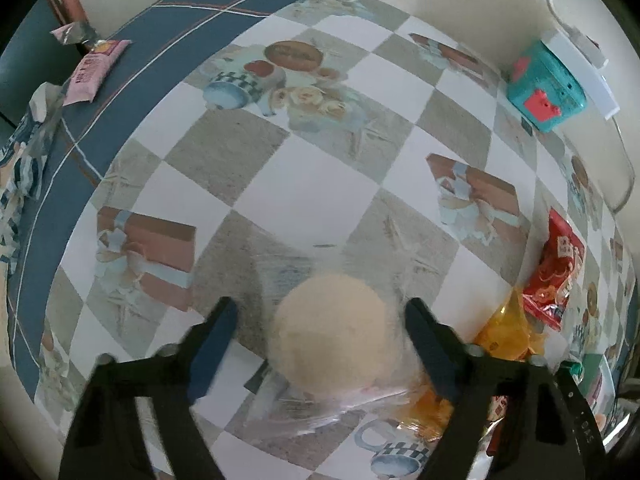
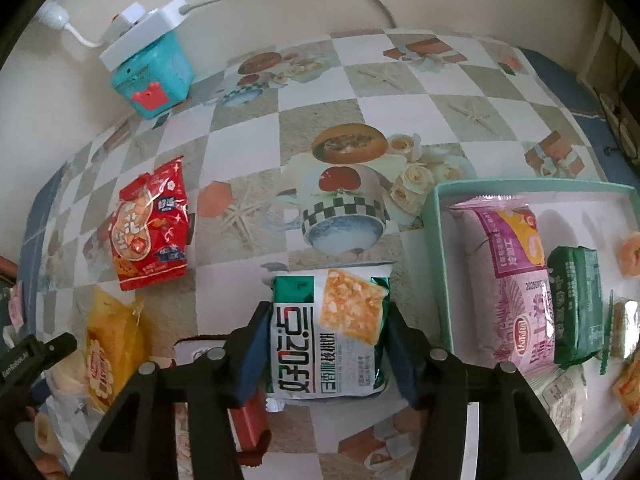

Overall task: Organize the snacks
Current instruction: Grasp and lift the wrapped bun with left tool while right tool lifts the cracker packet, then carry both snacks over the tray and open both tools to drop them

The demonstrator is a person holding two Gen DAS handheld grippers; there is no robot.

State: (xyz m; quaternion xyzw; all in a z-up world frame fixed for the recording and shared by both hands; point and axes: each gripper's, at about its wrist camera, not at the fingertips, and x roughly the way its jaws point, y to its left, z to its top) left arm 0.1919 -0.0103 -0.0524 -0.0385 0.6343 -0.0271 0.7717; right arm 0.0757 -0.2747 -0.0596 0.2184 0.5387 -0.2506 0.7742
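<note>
My left gripper (image 1: 320,316) is open, its jaws on either side of a round pale bun in clear wrap (image 1: 332,336) on the table, not touching it. My right gripper (image 2: 328,320) is shut on a white and green cracker packet (image 2: 328,332), holding it just left of the teal-rimmed tray (image 2: 440,216). The tray holds a pink snack bag (image 2: 508,276), a green packet (image 2: 578,300) and other small packets. A red snack bag (image 2: 150,224) and a yellow packet (image 2: 108,344) lie to the left; both show in the left wrist view, the red bag (image 1: 556,276) and the yellow packet (image 1: 508,332).
A teal toy box (image 2: 154,74) with a white power strip (image 2: 140,28) on it stands at the back by the wall. A pink packet (image 1: 94,72) lies at the far left table edge. A red box (image 2: 252,424) sits under my right gripper. The checked tablecloth (image 1: 280,184) covers the table.
</note>
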